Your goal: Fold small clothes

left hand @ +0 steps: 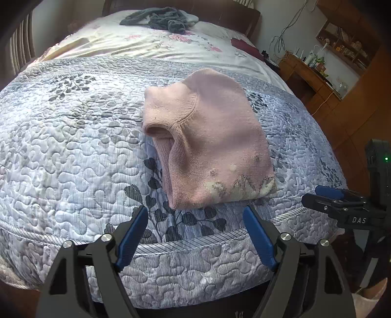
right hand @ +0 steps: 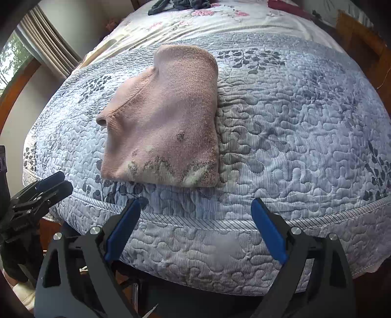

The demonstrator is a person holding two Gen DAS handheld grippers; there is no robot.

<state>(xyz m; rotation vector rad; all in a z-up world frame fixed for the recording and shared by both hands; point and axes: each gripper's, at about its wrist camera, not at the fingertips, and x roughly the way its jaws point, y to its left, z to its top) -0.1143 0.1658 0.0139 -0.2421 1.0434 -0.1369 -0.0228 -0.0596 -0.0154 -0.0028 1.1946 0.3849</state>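
A small pink knitted sweater (left hand: 210,141) lies folded into a compact bundle on the blue-grey quilted bedspread (left hand: 73,146), its patterned hem toward me and the neck opening on its left side. The right wrist view shows the same sweater (right hand: 166,122) left of centre. My left gripper (left hand: 195,215) is open just short of the sweater's near edge, holding nothing. My right gripper (right hand: 196,208) is also open and holding nothing, off the sweater's near right corner above the quilt's (right hand: 293,122) front edge. Each gripper appears in the other's view: the right one (left hand: 325,195), the left one (right hand: 48,183).
A pile of dark grey clothes (left hand: 161,18) lies at the far end of the bed on a floral sheet (left hand: 171,46). A dark red item (left hand: 244,45) sits at the far right. A wooden desk with clutter (left hand: 315,71) stands right of the bed; curtains (right hand: 48,46) hang left.
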